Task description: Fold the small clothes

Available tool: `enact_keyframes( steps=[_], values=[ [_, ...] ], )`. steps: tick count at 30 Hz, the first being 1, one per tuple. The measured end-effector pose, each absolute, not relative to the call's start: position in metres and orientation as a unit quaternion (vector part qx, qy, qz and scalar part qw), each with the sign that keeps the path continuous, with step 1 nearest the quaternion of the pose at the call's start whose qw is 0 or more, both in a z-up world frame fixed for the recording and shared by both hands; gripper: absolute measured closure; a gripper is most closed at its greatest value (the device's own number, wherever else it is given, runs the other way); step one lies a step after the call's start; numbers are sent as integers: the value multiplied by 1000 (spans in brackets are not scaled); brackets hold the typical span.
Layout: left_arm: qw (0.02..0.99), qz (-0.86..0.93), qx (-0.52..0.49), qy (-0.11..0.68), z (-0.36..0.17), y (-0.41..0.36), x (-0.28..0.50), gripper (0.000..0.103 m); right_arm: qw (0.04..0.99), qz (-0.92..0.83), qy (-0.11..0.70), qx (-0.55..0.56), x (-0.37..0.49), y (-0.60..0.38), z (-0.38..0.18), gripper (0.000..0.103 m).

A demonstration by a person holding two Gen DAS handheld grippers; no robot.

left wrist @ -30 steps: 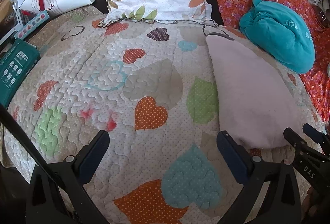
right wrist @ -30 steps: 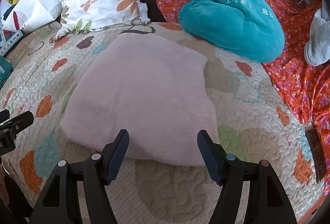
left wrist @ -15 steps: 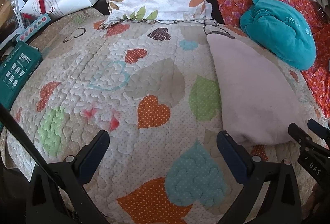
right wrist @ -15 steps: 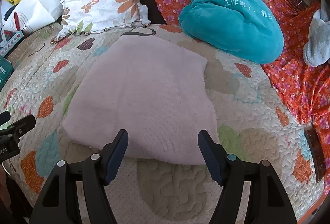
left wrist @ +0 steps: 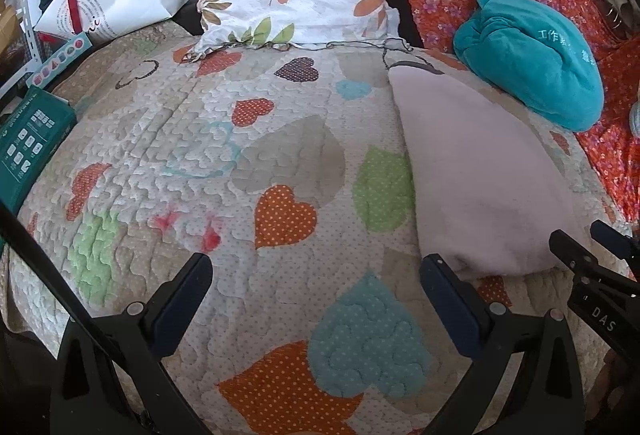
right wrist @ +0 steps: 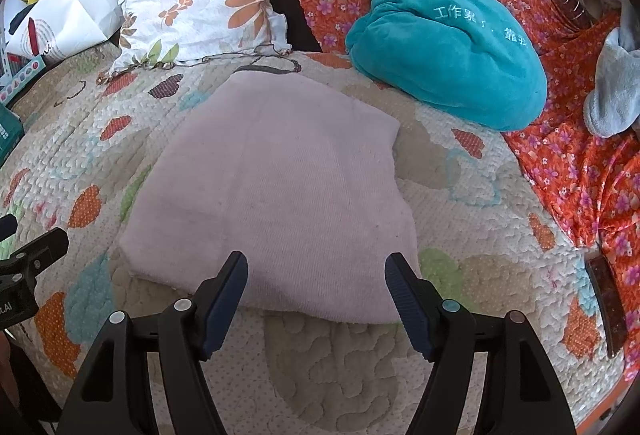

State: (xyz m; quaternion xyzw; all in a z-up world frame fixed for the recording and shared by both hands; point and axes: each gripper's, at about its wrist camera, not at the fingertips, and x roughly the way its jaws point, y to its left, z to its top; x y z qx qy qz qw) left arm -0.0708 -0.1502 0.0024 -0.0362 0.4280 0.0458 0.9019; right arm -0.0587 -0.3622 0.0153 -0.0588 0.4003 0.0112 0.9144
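Folded pink garment (right wrist: 276, 195) lies just ahead of the right gripper (right wrist: 316, 267) — both grippers, left gripper (left wrist: 316, 271) too, wide open, empty.

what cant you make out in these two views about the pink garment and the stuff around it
- What kind of garment the pink cloth is: no sleeves or neckline show in either view.
- Layers under its near edge: hidden by the top layer, right wrist view.
- Embroidered text on the teal cushion: too blurred to read.
- Dark flat object at the quilt's right edge: identity unclear.
- Green box: cut off by the left wrist frame edge.
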Motion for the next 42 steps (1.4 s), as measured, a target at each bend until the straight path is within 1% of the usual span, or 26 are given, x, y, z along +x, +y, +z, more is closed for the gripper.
enact_keyframes(
  steps=[15,31,42],
  values=[
    [890,34,-53,451,-8,-148,-68,0,916,9,396,-65,-59,-360,17,25],
    [892,20,-40,450,-10,-155,-72,0,915,10,397,-67,-59,-360,16,24],
    [882,-3,-59,467,-15,-155,-70,0,914,3,400,-66,-58,-364,16,24]
  ],
)
